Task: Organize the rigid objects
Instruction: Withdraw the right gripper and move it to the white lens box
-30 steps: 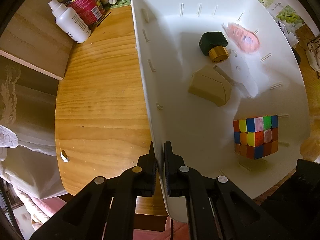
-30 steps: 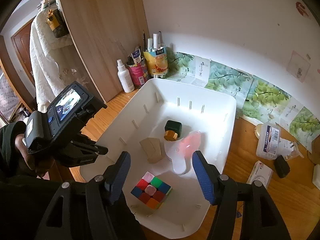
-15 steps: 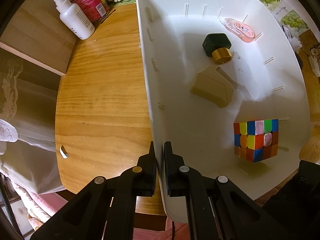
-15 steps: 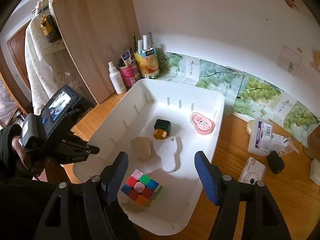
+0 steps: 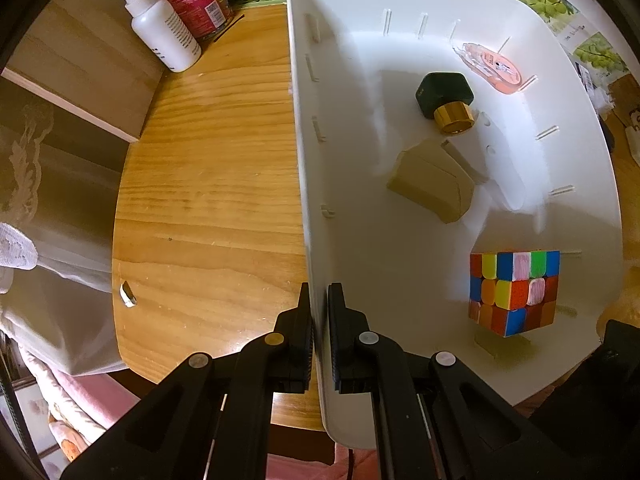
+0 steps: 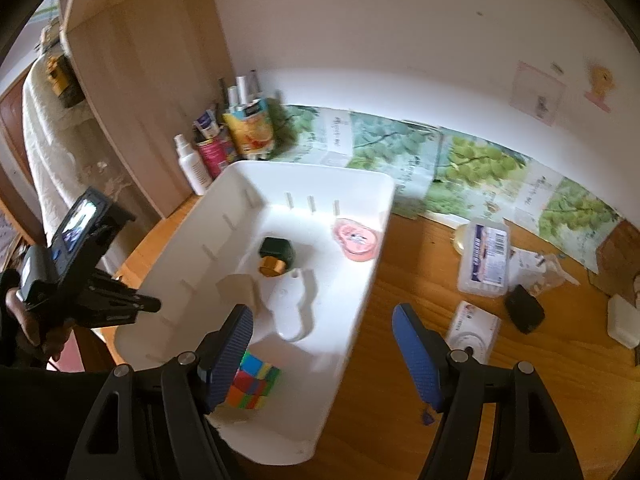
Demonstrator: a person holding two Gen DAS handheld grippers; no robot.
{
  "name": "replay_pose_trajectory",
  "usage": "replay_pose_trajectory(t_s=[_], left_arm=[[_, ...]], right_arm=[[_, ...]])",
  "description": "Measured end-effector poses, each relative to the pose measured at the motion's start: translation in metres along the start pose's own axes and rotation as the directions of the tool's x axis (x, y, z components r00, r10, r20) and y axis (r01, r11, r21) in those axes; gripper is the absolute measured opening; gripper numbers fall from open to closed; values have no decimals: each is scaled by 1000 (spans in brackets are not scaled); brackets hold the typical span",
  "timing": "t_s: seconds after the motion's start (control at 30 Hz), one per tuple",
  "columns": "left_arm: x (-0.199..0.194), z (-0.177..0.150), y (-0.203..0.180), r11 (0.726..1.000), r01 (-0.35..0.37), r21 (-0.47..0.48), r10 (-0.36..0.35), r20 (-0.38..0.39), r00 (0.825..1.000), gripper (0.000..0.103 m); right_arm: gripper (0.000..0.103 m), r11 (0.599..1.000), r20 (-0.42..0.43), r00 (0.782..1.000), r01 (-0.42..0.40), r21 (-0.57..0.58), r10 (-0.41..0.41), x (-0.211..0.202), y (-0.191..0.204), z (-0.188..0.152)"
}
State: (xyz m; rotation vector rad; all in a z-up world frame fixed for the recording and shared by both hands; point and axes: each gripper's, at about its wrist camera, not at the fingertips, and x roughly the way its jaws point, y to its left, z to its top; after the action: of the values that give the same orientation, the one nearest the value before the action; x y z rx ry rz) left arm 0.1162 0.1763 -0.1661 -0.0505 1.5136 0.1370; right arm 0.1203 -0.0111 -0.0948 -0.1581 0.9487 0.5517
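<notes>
— Where did the white plastic bin [image 5: 400, 272] sit against the left gripper [image 5: 319, 320]?

— Its near wall ran between the two fingers. The multicoloured puzzle cube [image 5: 514, 292] lay inside, right of the fingertips; the tan wooden block [image 5: 430, 188] and the dark bottle with a gold cap [image 5: 446, 98] lay farther ahead.

— And left of them?

— The wooden tabletop [image 5: 208, 184], with the white spray bottle [image 5: 164, 28] far ahead.

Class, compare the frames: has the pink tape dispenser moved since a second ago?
Yes. The pink tape dispenser has gone from beside the dark bottle to the white bin's far right corner.
</notes>
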Motion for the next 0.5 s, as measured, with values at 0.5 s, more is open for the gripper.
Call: replay_pose_trajectory(t_s=[0.5], left_arm=[[0, 2, 2, 998, -13, -53, 12, -15, 1000, 6]], right_arm=[[78, 987, -25, 996, 90, 135, -87, 9, -64, -8]])
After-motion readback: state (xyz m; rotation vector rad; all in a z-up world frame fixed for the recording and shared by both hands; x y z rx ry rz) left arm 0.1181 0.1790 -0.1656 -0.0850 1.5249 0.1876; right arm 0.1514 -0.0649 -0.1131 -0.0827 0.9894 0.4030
